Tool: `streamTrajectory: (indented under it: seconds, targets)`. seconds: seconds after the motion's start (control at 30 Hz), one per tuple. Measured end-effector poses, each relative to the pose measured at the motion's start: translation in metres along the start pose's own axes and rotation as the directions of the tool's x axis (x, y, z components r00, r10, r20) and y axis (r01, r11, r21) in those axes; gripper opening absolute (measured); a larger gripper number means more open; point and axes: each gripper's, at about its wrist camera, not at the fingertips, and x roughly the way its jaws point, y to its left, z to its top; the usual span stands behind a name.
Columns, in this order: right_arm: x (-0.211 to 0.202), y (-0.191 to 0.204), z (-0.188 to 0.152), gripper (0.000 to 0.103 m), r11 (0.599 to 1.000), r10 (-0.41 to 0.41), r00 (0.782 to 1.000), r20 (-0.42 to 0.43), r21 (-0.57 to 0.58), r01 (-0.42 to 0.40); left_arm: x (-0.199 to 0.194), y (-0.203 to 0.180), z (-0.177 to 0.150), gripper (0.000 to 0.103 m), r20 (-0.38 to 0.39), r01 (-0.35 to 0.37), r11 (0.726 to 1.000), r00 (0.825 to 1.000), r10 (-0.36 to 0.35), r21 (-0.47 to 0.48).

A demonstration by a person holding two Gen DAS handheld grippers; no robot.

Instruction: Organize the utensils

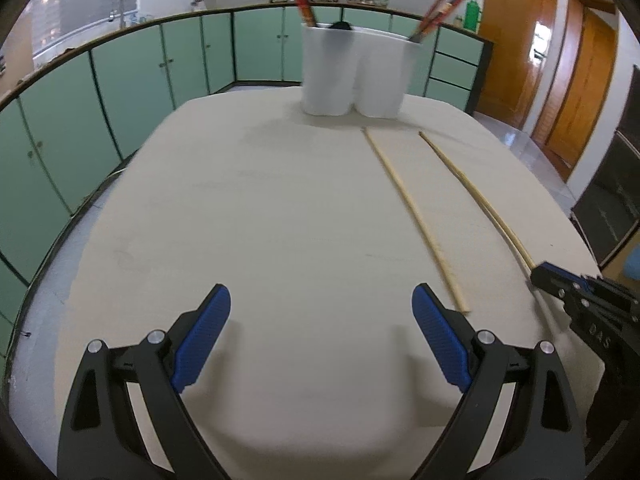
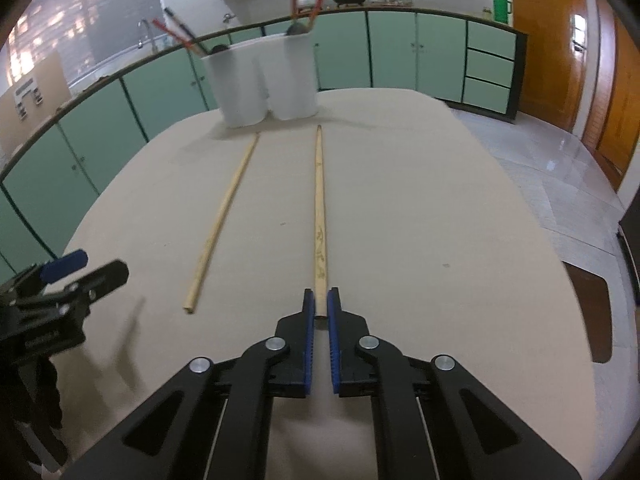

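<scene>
Two long pale wooden chopsticks lie on the beige table. My right gripper (image 2: 320,305) is shut on the near end of the right chopstick (image 2: 319,200), which still rests on the table; it also shows in the left wrist view (image 1: 472,184). The left chopstick (image 2: 224,216) lies free, also seen in the left wrist view (image 1: 412,216). My left gripper (image 1: 321,300) is open and empty, left of that chopstick's near end. A white two-part utensil holder (image 1: 352,72) stands at the table's far end with red chopsticks and a dark utensil in it; it also shows in the right wrist view (image 2: 264,80).
The table (image 1: 240,208) has rounded edges. Green kitchen cabinets (image 1: 120,92) line the far wall, with a sink and pots on the counter. Wooden doors (image 1: 560,80) stand at the right. My right gripper shows in the left wrist view (image 1: 560,280).
</scene>
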Motion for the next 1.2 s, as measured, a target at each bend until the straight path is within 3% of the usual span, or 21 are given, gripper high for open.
streamTrajectory:
  seconds: [0.33,0.53,1.0,1.2]
  targets:
    - [-0.001,-0.021,-0.001,0.007,1.000,-0.020,1.000,-0.003,0.014,0.020,0.004,-0.035,-0.001,0.089,-0.004,0.072,0.997,0.997,-0.072,0.006]
    - [0.000,-0.023,0.000,0.007,1.000,-0.012,1.000,-0.006,0.021,0.012,0.020,-0.044,-0.004,0.072,-0.063,0.064,0.998,0.996,-0.063,0.013]
    - [0.002,-0.024,-0.001,0.007,1.000,-0.007,1.000,-0.012,0.020,0.007,0.023,-0.056,0.002,0.066,-0.070,0.085,0.996,0.994,-0.084,0.016]
    - [0.002,-0.024,-0.001,0.007,1.000,-0.003,1.000,-0.015,0.022,0.004,0.025,-0.056,0.001,0.043,-0.064,0.054,0.998,0.996,-0.053,0.016]
